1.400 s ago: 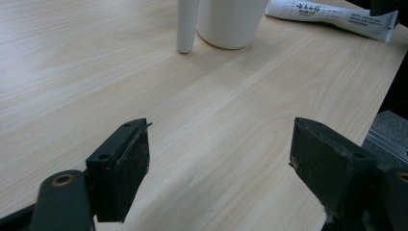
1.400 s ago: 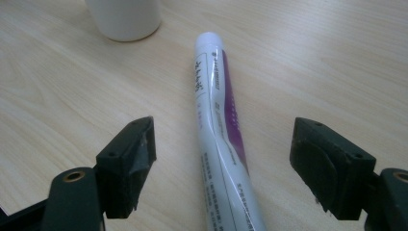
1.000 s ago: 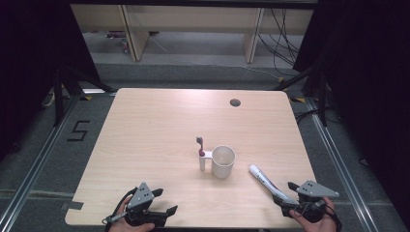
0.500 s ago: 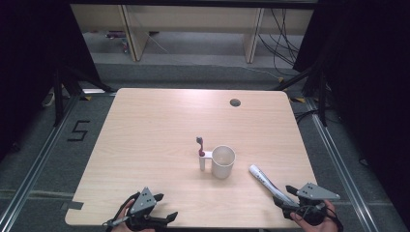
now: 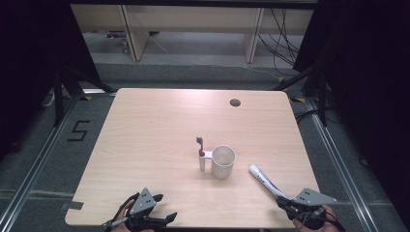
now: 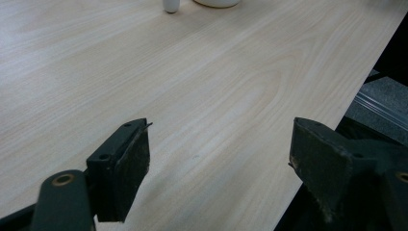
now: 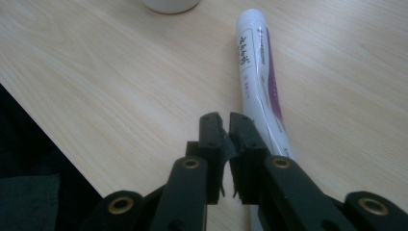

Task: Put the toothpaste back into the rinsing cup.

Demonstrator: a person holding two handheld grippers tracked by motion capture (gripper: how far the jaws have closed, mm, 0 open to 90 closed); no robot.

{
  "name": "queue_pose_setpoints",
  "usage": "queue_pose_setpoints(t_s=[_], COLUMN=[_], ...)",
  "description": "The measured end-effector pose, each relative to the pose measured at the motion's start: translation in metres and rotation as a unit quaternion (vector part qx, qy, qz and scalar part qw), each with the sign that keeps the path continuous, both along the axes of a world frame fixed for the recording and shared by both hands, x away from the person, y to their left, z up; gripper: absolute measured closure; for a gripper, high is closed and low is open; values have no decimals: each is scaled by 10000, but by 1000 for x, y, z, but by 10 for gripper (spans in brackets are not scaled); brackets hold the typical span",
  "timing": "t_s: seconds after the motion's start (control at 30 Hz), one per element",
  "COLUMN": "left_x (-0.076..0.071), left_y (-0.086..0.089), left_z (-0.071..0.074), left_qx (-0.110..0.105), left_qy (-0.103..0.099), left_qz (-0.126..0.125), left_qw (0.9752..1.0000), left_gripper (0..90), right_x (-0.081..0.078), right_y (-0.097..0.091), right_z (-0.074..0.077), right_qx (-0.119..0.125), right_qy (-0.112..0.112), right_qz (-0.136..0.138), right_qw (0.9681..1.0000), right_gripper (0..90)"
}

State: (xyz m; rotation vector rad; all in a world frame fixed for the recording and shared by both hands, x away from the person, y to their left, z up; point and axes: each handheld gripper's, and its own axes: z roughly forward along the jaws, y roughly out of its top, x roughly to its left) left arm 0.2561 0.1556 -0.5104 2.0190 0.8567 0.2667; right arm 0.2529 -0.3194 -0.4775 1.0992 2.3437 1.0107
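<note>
One tube point(image 5: 263, 180), white w/ purple print, lies flat on the table point(image 5: 159, 130) near the front-right corner, slanted, its far end pointing toward the cup point(image 5: 223, 162). Tube and cup are near each other but apart.

R gripper point(image 5: 282, 202) sits at the tube's near end, at the table edge. In the right gripper view its jaws have just been closing and are now pressed almost together around point(image 7: 226, 130), w/ only the ragged dark pads between them. The tube point(image 7: 257, 72) isn't in the gap: it runs alongside and passes under one jaw. Can't tell if it touches that jaw.

Cup is white, upright, approx. mid-table, w/ its base showing at the top of the right gripper view point(image 7: 171, 5). Just beside it stands a small white holder point(image 5: 202, 162) w/ a red brush point(image 5: 200, 145) upright in it.

L gripper point(image 5: 165, 207) is at the front-left edge, well apart from the tube. Its jaws are spread wide over bare wood point(image 6: 219, 154), nothing between them.

Far back-right in the tabletop is a dark round hole point(image 5: 235, 102).
</note>
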Motion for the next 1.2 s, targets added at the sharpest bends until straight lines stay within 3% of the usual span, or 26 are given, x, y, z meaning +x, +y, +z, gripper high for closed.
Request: queue_pose_setpoints(t_s=[0.03, 0.1, 0.33, 0.47, 0.6, 0.63, 0.67, 0.8, 0.83, 0.97, 1.13, 1.17, 1.2], left_x=[0, -1, 0, -1, -1, -1, -1, -2, -1, -2, -2, -2, -3], left_y=[1, -1, -1, 0, -1, 0, 0, -1, 0, -1, -1, -1, -2], left_z=[1, 0, -2, -1, -2, -1, -1, -2, -2, -3, -2, -2, -3], left_qx=[91, -46, -49, 9, -22, 17, 12, -26, 59, -6, 31, 15, -13], left_qy=[-8, 17, -10, 9, 6, 27, 24, 15, 6, 24, 46, 33, 39], left_qz=[-19, 33, -13, -2, -2, -8, -15, 0, -57, -18, -26, -16, -26], left_qw=[10000, 10000, 10000, 10000, 10000, 10000, 10000, 10000, 10000, 10000, 10000, 10000, 10000], left_gripper=[215, 216, 218, 219, 220, 221, 221, 221, 221, 222, 223, 223, 224], right_x=[0, -2, -2, -1, -2, -5, -3, -2, -1, -2, 2, 2, 5], right_y=[0, 1, 0, 1, -1, 0, -1, -5, -7, -9, -17, -16, -20], right_z=[0, -1, -4, -7, -9, -10, -11, -12, -12, -13, -12, -12, -12], right_qx=[-28, 17, -202, -241, -342, -311, -397, -554, -634, -611, -772, -707, -824], right_qy=[-34, 137, 129, 258, 382, 553, 452, 534, 507, 611, 548, 652, 538], right_qz=[19, -36, 140, 210, 145, 29, 82, 28, 9, -227, -277, -439, -334], right_qw=[10000, 9999, 9996, 9992, 9986, 9980, 9982, 9970, 9967, 9960, 9951, 9944, 9946], right_gripper=[867, 876, 889, 889, 891, 892, 893, 893, 893, 899, 899, 899, 899])
